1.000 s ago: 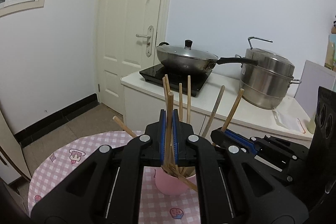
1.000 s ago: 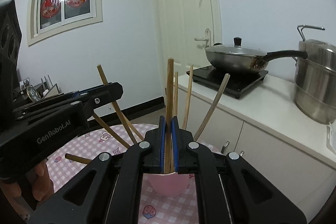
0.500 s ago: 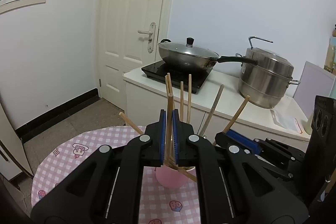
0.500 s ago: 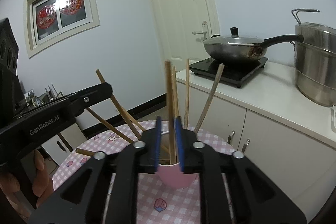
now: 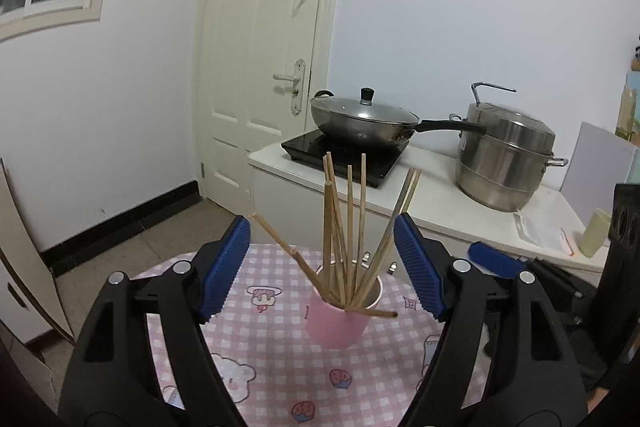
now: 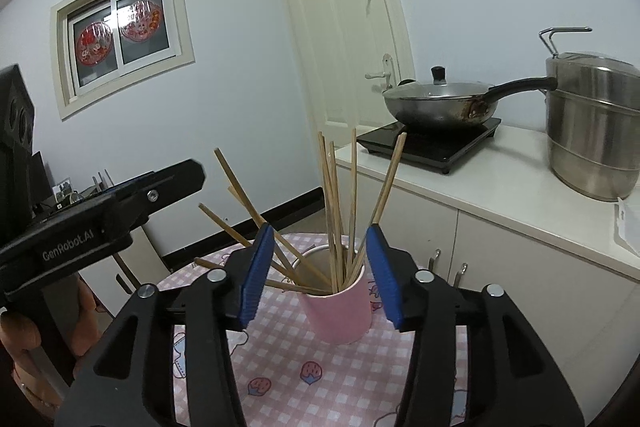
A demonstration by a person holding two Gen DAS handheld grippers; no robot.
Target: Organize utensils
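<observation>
A pink cup (image 5: pixel 337 323) stands on the pink checked tablecloth (image 5: pixel 272 379) and holds several wooden chopsticks (image 5: pixel 349 223) that fan out of its mouth. My left gripper (image 5: pixel 322 227) is open and empty, set back above the cup with the chopsticks between its blue pads. In the right wrist view the same cup (image 6: pixel 340 311) and chopsticks (image 6: pixel 334 203) sit between the blue pads of my open, empty right gripper (image 6: pixel 320 233). The left gripper's body (image 6: pixel 104 219) shows at the left there.
Behind the table a white counter (image 5: pixel 436 203) carries an induction hob with a lidded wok (image 5: pixel 360 119) and a steel steamer pot (image 5: pixel 506 159). A white door (image 5: pixel 264 59) stands at the back. A cardboard sheet (image 5: pixel 20 259) leans at the left.
Both grippers were shut on chopsticks standing in the cup. Both have opened, the right one first, and let them go. Both have drawn back and up from the cup.
</observation>
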